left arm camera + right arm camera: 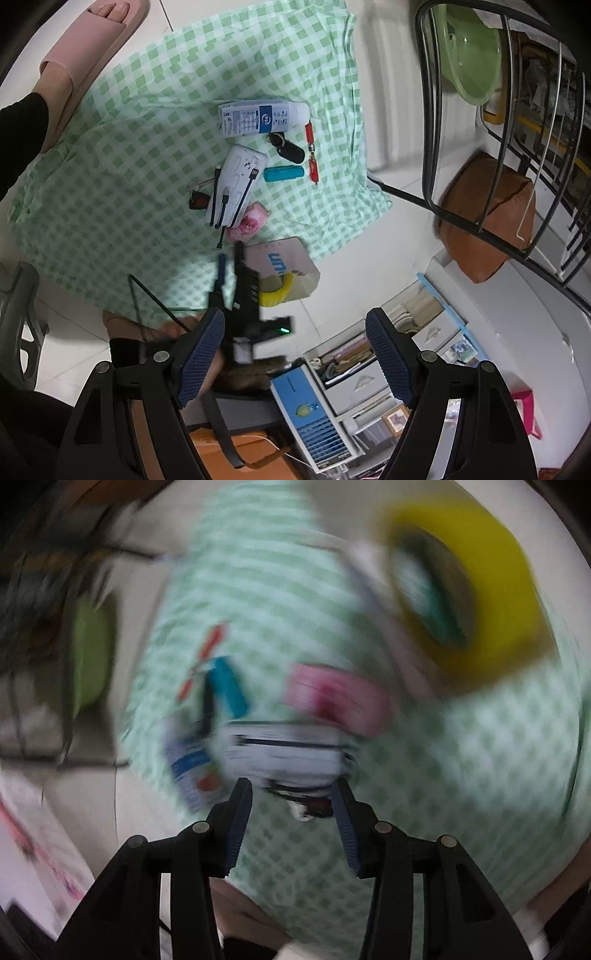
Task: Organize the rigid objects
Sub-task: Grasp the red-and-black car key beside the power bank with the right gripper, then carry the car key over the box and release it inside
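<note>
A green checked cloth lies on the floor. On it lie a white bottle, a white power bank with cables, a blue cylinder, a black key fob, a red pen-like tool and a pink packet. My left gripper is open and empty, high above the cloth's near edge. The other gripper shows below it as a black shape. In the blurred right wrist view, my right gripper is open just short of the power bank, near the bottle and pink packet.
A small box with yellow contents sits at the cloth's edge; it also shows in the right wrist view. A black wire chair, a brown cushion and a green basin stand to the right. A foot in a pink slipper rests at the cloth's far corner.
</note>
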The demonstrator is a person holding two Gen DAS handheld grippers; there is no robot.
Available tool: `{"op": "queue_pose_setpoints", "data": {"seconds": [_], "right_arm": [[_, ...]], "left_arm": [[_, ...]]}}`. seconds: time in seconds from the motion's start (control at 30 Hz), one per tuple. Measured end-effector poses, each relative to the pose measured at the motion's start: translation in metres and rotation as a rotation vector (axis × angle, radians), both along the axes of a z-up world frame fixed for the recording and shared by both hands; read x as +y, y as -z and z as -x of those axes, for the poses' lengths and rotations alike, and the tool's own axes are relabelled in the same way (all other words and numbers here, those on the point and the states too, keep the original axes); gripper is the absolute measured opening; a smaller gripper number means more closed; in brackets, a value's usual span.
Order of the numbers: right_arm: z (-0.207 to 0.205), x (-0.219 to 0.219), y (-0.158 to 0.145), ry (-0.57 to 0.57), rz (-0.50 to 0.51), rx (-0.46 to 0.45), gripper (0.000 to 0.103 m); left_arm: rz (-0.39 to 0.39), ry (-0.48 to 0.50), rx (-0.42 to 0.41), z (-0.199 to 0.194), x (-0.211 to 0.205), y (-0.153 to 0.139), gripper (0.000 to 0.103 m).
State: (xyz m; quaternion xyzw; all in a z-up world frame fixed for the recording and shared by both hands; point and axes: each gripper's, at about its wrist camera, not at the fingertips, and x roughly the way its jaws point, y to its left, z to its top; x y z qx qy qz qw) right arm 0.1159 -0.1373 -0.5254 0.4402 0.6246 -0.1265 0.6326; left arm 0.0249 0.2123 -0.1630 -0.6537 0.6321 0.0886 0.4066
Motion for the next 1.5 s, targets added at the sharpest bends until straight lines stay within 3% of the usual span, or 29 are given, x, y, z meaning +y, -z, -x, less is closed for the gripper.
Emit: {"op": "queue_pose_setpoints", "data": {"seconds": [0.07,0.23,0.33,0.43,0.57,0.63,0.67,0.73,0.8,0.93,1.2,1.33,1.5], "right_arm": [[0.013,0.003,0.015,0.023,0.019,0.042,0.047],[0.011,0.044,0.043,-0.206,0.108,0.092,0.047],[-0.002,0.067,0.054,-0.282,0.142,0.101,0.047],[-0.018,0.082,0.067,-0.302,0.173,0.141,0.047],[-0.042,0.099,0.071,-0.275,0.252,0.177,0.06],[-0.053,0.107,0.072,-0.304,0.312,0.228,0.055],[-0.057,0.11,0.073,-0.306,0.345,0.263,0.047],[-0.067,0.119,0.075,-0.313,0.343,0.291,0.036],[-0.081,0.131,0.08,-0.353,0.348,0.322,0.034],[-0.072,0.118,0.091,-0.285,0.196,0.354,0.034],[-0.02,0.077,0.046,-0.207,0.019,0.264,0.034],[-0.003,0.032,0.001,-0.06,-0.045,0.153,0.034],[-0.021,-0.02,-0.055,0.1,-0.088,0.007,0.034]], "left_arm": [[0.003,0.004,0.003,0.0,-0.001,0.001,0.078],[0.003,-0.007,0.009,-0.001,0.003,0.002,0.078],[-0.003,-0.023,0.005,0.001,0.009,0.001,0.078],[-0.009,-0.039,0.008,0.003,0.014,0.002,0.078],[0.001,-0.039,0.009,0.004,0.015,0.001,0.078],[0.006,-0.037,0.006,0.004,0.016,0.0,0.078],[0.008,-0.035,0.005,0.003,0.015,0.0,0.078],[0.01,-0.033,0.003,0.004,0.016,-0.001,0.078],[0.012,-0.033,0.004,0.003,0.016,-0.001,0.078],[0.021,-0.031,0.003,0.002,0.014,-0.001,0.078],[0.015,-0.031,-0.002,0.002,0.013,0.0,0.078],[0.019,-0.024,-0.001,0.002,0.007,0.0,0.078],[0.023,-0.013,0.0,0.0,0.003,0.002,0.078]]}}
